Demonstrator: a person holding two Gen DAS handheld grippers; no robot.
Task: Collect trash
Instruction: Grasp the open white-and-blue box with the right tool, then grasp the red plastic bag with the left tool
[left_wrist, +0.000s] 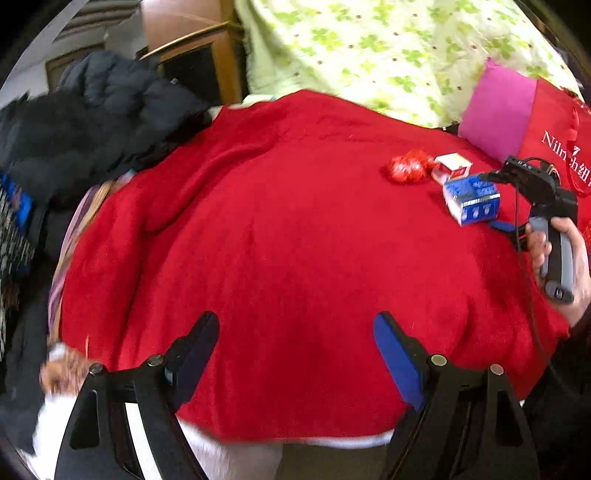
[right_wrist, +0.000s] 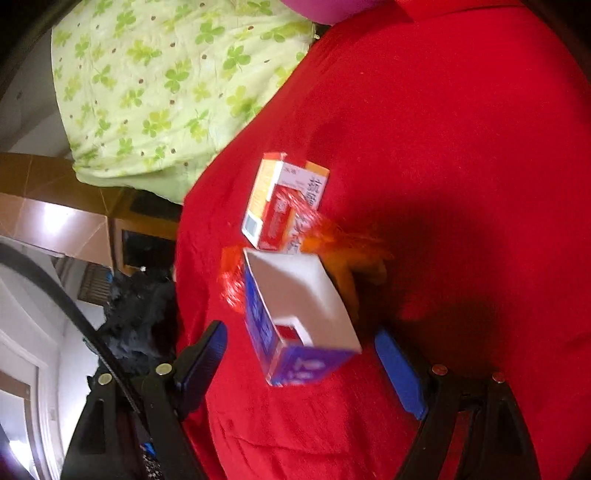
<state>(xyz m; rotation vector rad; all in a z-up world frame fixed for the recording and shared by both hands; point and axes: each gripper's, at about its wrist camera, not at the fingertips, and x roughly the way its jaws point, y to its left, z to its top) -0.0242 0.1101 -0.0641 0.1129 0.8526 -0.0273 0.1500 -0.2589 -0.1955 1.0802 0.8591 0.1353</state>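
Observation:
A blue and white carton (left_wrist: 472, 199) lies on the red blanket (left_wrist: 280, 236) at the right, next to a red and white box (left_wrist: 452, 166) and a crumpled red foil wrapper (left_wrist: 408, 168). My right gripper (left_wrist: 496, 201) reaches around the blue carton. In the right wrist view the blue carton (right_wrist: 295, 317), its end open, sits between the spread fingers of my right gripper (right_wrist: 301, 358), not clamped. The red and white box (right_wrist: 284, 203) and the foil wrapper (right_wrist: 232, 277) lie just beyond. My left gripper (left_wrist: 297, 354) is open and empty over the blanket's near part.
A green clover-print quilt (left_wrist: 388, 48) lies behind the blanket. A pink cushion (left_wrist: 496, 110) and a red bag (left_wrist: 557, 147) sit at the far right. Dark jackets (left_wrist: 88, 114) are heaped at the left. A wooden cabinet (left_wrist: 199, 55) stands behind.

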